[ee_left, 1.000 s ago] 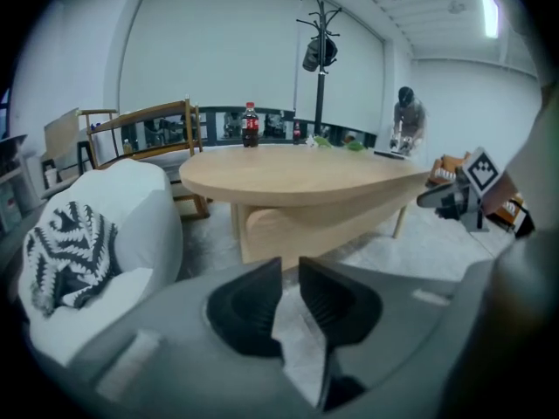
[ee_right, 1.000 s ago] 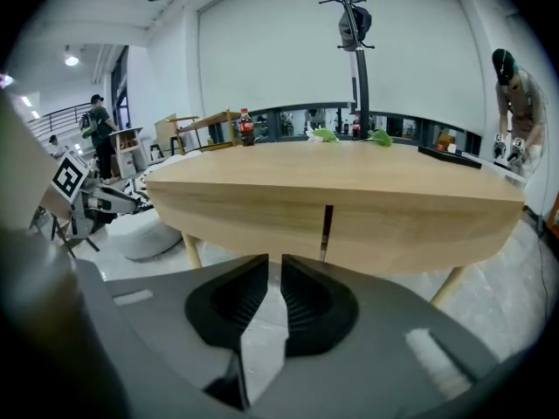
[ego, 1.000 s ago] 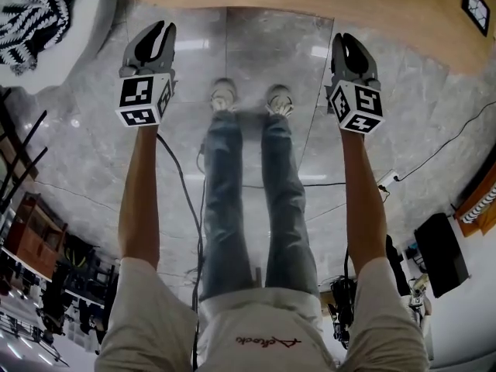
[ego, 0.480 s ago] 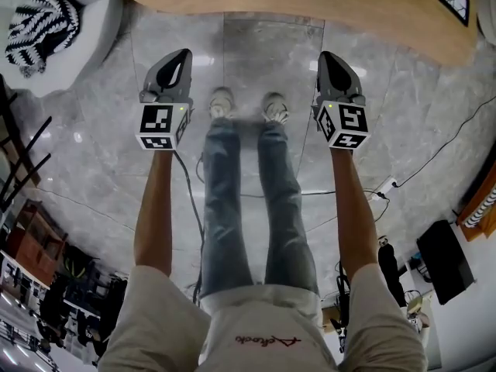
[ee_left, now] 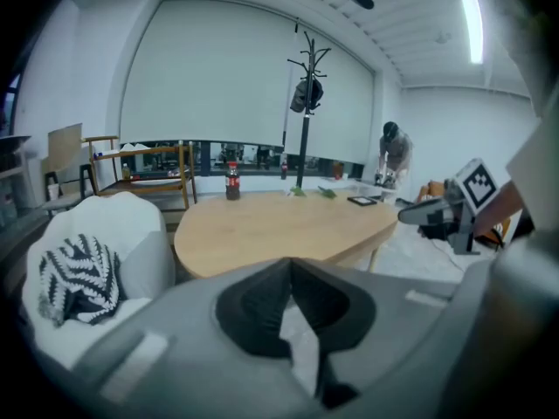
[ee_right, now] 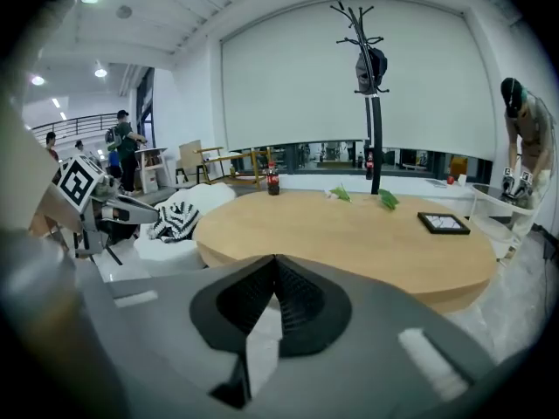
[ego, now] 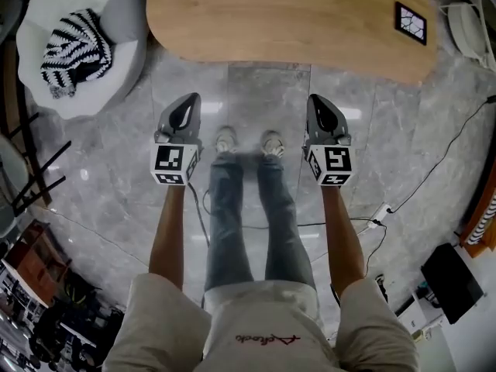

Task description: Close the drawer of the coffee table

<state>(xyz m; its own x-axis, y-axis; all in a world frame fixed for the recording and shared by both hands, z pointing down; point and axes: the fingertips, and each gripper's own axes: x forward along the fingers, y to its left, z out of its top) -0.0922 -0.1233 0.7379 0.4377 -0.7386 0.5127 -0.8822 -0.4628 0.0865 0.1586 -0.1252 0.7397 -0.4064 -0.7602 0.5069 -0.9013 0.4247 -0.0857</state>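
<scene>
Jaws pressed together, empty, on your left gripper (ego: 187, 103) and right gripper (ego: 318, 104); reaching blind could knock the oval light-wood table (ego: 271, 22).

The person is wearing a pale beige short-sleeved shirt (ego: 263, 332) with red script running across it, faded blue jeans (ego: 256, 215) and light shoes (ego: 226, 140). The left gripper (ego: 188, 101) and right gripper (ego: 317, 101) are showing grey shells with dark pads, tapering toward the tabletop (ego: 294, 22). Each is carrying a cube (ego: 175, 165) of black-and-white square markers at the end away from the tabletop.
</scene>
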